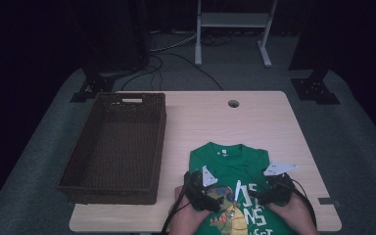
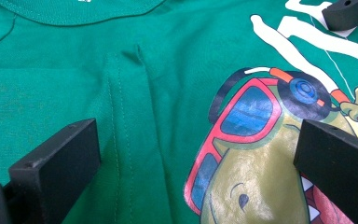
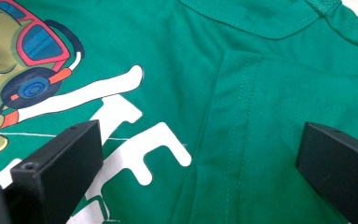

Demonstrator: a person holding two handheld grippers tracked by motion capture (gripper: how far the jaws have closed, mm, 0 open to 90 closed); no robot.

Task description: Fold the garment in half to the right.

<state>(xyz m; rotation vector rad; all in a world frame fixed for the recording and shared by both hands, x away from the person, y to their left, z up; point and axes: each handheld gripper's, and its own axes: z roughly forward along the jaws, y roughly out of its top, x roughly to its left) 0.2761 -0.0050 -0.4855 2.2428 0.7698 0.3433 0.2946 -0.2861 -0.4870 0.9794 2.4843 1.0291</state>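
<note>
A green T-shirt with a cartoon dinosaur print lies folded on the front right of the table, collar away from me. My left gripper hovers over its left half, jaws wide apart with only cloth below. In the left gripper view the green T-shirt shows a folded-in sleeve seam and the dinosaur's red sunglasses, and the left gripper is open. My right gripper sits over the shirt's right half. In the right gripper view the green T-shirt shows white lettering, and the right gripper is open.
A dark brown wicker basket stands on the left of the light wooden table. A cable hole sits near the table's far edge. Bare tabletop stretches behind the shirt. Stand legs and cables lie on the floor beyond.
</note>
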